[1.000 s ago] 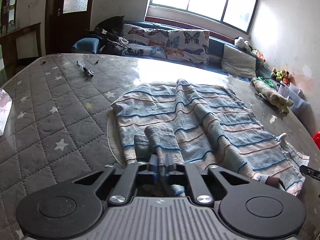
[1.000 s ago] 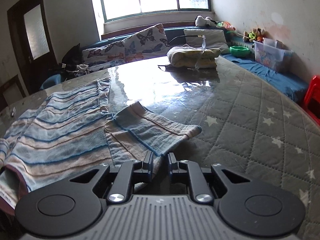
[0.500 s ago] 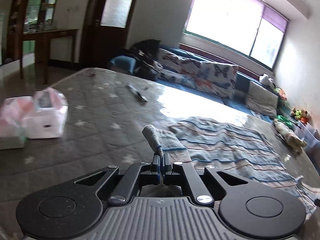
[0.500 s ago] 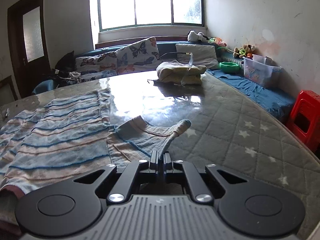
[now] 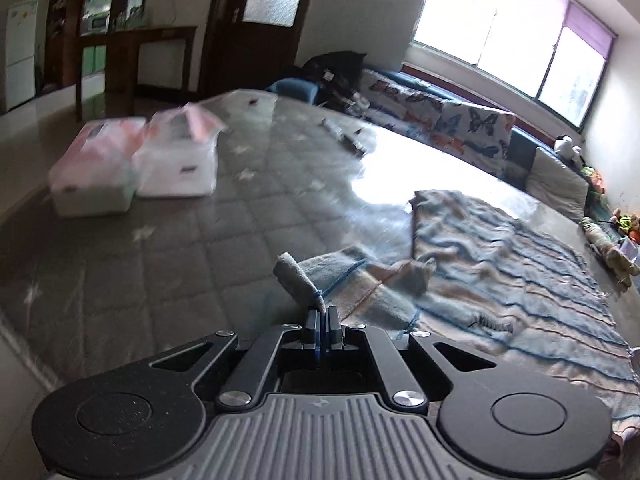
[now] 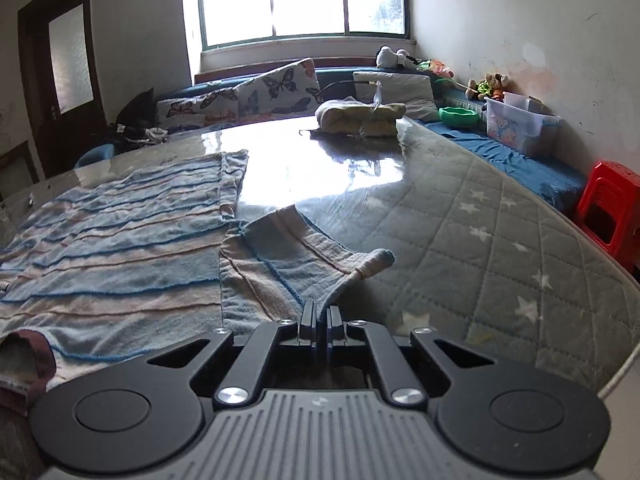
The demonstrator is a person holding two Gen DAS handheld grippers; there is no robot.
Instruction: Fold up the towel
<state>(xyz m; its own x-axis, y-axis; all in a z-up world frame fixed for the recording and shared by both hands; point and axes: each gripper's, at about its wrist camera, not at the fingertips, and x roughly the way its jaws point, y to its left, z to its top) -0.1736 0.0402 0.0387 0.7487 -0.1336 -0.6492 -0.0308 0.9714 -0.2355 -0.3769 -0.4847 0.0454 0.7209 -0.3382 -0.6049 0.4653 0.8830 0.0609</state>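
Spreading was the step in hand: left gripper (image 5: 322, 312) and right gripper (image 6: 320, 312) each clamped a corner of the towel (image 6: 120, 232), lying on the quilted table (image 6: 480, 208). Next, the held corners needed carrying over to the towel's far edge.

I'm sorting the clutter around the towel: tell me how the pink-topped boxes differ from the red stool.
The pink-topped boxes are pale, closed and sit on the quilted surface. The red stool is bright, open underneath and stands lower, beside that surface. Both lie clear of the striped towel.
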